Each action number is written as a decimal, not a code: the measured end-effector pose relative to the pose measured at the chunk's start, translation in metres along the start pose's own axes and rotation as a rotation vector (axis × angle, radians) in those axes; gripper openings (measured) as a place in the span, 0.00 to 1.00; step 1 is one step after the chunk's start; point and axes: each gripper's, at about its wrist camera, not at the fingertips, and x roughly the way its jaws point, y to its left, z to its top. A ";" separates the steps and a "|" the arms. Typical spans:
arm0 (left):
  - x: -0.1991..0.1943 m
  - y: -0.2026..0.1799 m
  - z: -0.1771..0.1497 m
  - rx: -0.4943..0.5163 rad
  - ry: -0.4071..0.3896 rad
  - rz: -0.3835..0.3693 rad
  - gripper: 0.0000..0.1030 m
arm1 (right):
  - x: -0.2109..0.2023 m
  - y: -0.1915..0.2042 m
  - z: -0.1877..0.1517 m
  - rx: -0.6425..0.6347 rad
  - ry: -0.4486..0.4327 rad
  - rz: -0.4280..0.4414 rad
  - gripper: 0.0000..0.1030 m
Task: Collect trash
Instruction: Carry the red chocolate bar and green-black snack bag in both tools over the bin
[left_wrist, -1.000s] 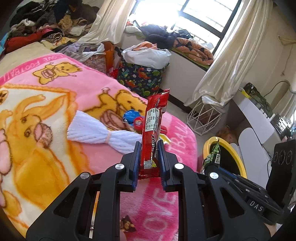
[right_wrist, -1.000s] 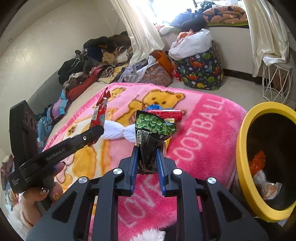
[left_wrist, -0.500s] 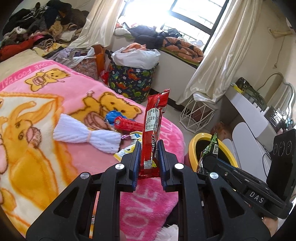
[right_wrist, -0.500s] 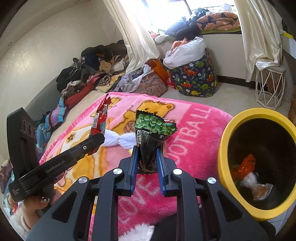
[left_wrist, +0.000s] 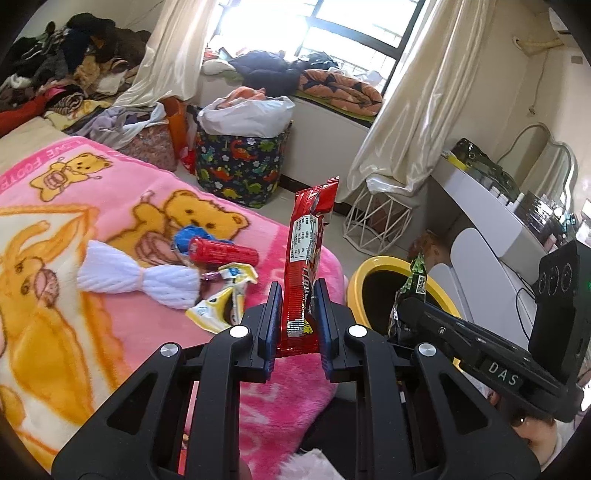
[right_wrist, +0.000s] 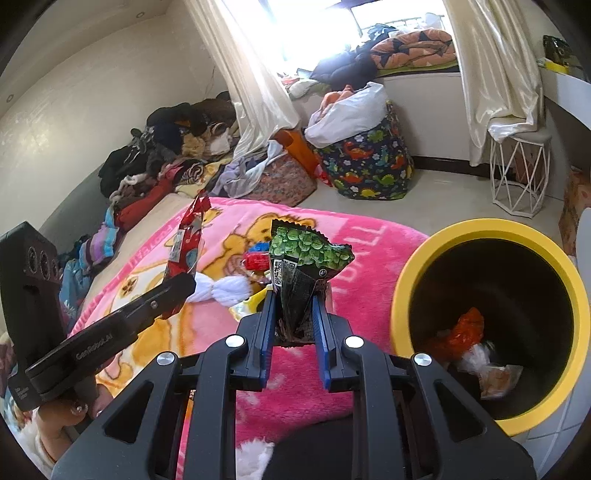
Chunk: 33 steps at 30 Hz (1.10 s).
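Bin (right_wrist: 406, 280) looms closer than a second ago; left gripper (left_wrist: 297, 295) still clamps the red wrapper (left_wrist: 308, 254), right gripper (right_wrist: 293, 306) the green packet (right_wrist: 303, 266).

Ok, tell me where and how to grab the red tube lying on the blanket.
Grip the red tube across its middle, coming down from above. It lies flat on the pink blanket, long axis left to right in the left wrist view, so jaws should straddle its narrow width. The blue wrapper crowds its left end.

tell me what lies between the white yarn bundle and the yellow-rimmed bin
In the left wrist view, between the white yarn bundle and the yellow-rimmed bin: a yellow-white wrapper on pink blanket.
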 end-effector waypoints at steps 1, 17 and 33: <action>0.000 -0.002 0.000 0.002 0.001 -0.002 0.12 | -0.002 -0.002 0.000 0.002 -0.002 -0.003 0.18; 0.016 -0.034 -0.007 0.059 0.036 -0.050 0.12 | -0.019 -0.036 0.000 0.064 -0.043 -0.068 0.18; 0.045 -0.072 -0.017 0.132 0.091 -0.098 0.12 | -0.036 -0.091 0.001 0.149 -0.092 -0.182 0.18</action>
